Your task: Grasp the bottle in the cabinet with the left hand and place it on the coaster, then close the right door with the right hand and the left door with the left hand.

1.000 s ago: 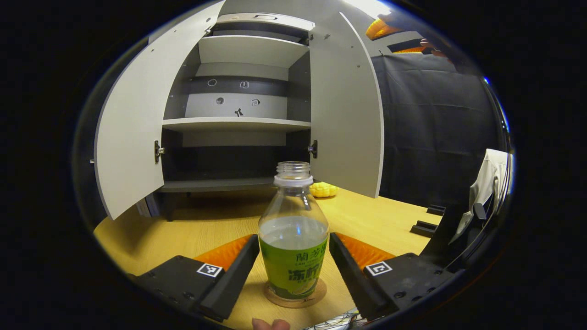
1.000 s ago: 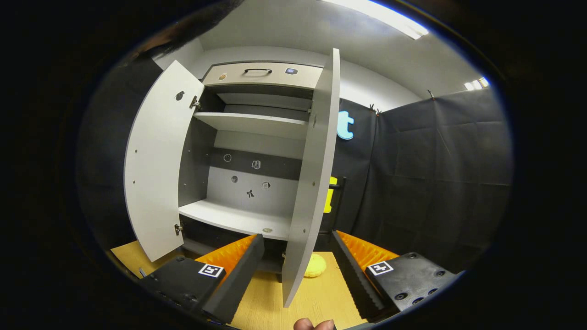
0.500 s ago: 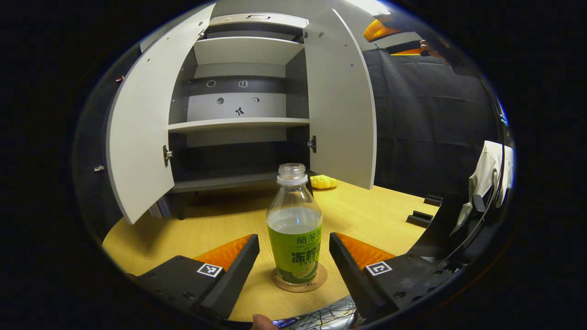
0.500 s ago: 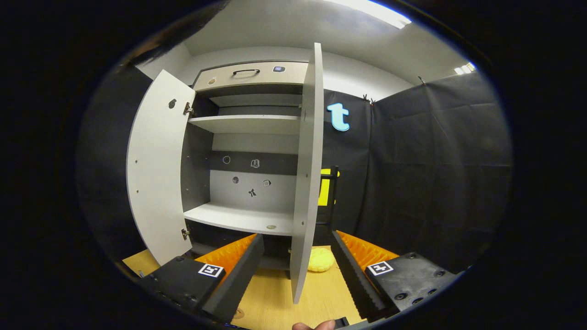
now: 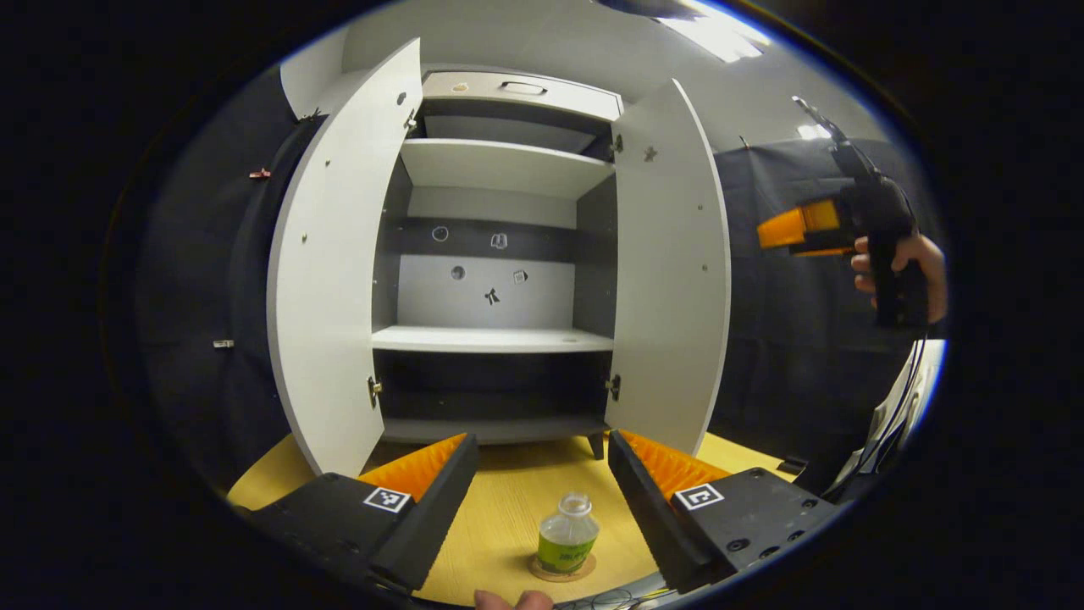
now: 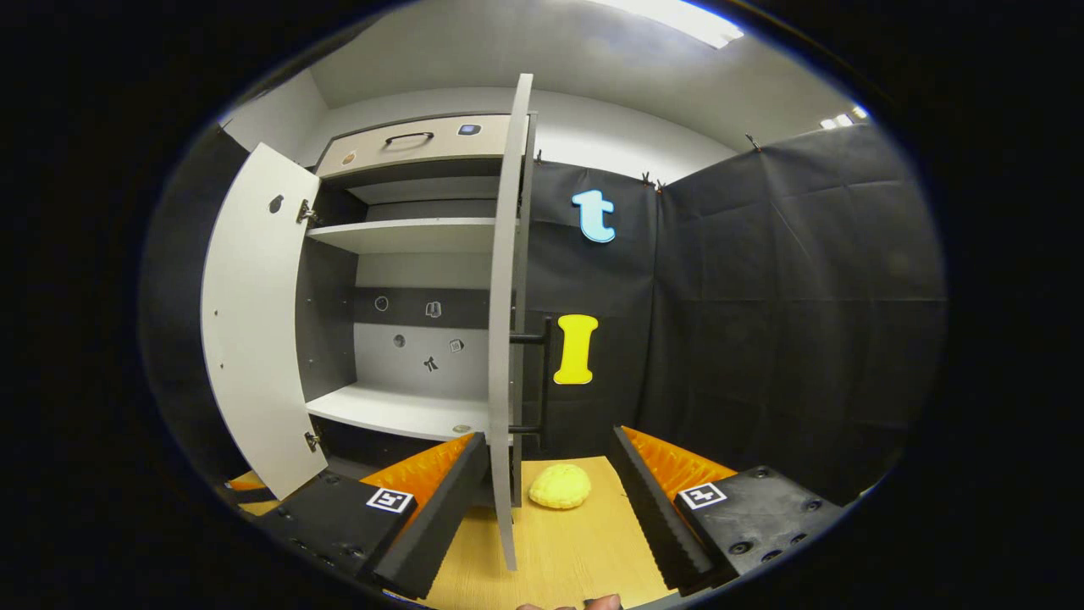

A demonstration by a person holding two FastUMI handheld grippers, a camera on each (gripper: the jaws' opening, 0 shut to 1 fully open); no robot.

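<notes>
Bottle [image 5: 568, 535] is standing upright on the coaster [image 5: 562, 568] on the table [image 5: 508, 508], low between the fingers of the left tool [image 5: 542, 491] but well clear of them. Left tool is gaping wide, carrying nothing. Right tool [image 6: 549, 491] is also spread wide and empty, pointing at the edge of the right door [image 6: 505, 339]; in the left gripper view it is hanging off to the right, held in a hand [image 5: 910, 267], apart from the door.

Placing step looks done; both doors are standing open, so the right door is likely next. Door panel looks like stiff flat board, light on its hinges; it should swing with a push on the outer face near the free edge or the bar handle [image 6: 533, 381], no squeeze needed. Edge-on as it is now, a tool finger could slip past the edge. Left door [image 5: 339, 271] likely handles the same. Bottle looks like thin plastic, part full, uncapped, so easy to tip or spill if bumped.

Count: one bottle, one coaster, one cabinet [image 5: 500, 339] with two doors, two tools, one yellow lump [image 6: 560, 486] on the table by the cabinet foot.
</notes>
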